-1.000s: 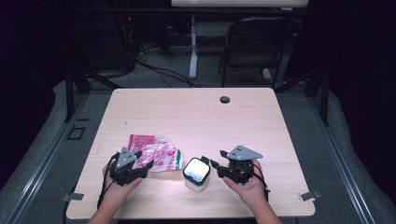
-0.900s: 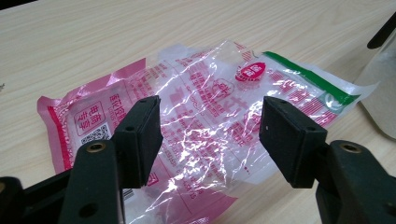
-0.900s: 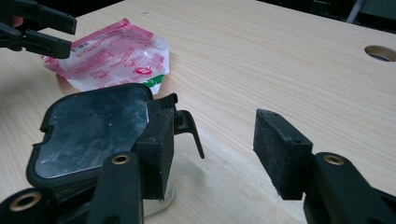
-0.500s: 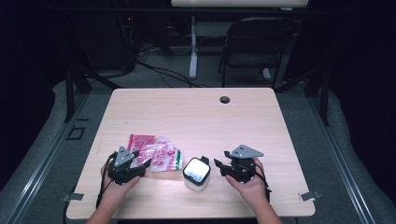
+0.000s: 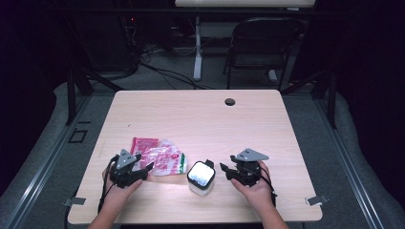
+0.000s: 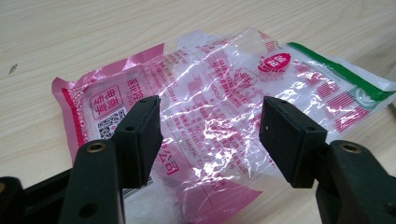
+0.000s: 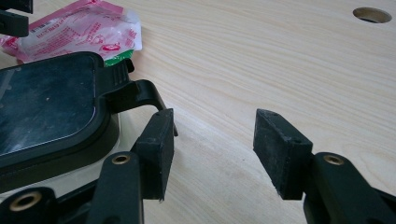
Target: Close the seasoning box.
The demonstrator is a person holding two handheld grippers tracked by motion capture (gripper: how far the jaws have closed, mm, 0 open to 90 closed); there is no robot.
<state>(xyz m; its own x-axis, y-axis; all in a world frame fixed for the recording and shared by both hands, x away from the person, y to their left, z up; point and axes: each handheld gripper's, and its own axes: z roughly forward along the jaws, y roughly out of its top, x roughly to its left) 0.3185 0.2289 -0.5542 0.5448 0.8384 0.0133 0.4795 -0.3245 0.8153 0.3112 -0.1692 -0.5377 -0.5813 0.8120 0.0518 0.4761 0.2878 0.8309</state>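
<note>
left gripper (image 6: 208, 135): your jaws spread over pink bag (image 6: 205, 116), gripping nothing
right gripper (image 7: 210, 149): jaws spread beside lidded container (image 7: 46, 116)
risk: thin film slips if you pinch shallow

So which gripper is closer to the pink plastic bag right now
Left. The left gripper sits at the pink plastic bag's near edge, jaws open over it. The right gripper is farther off, beyond the lidded container.
</note>
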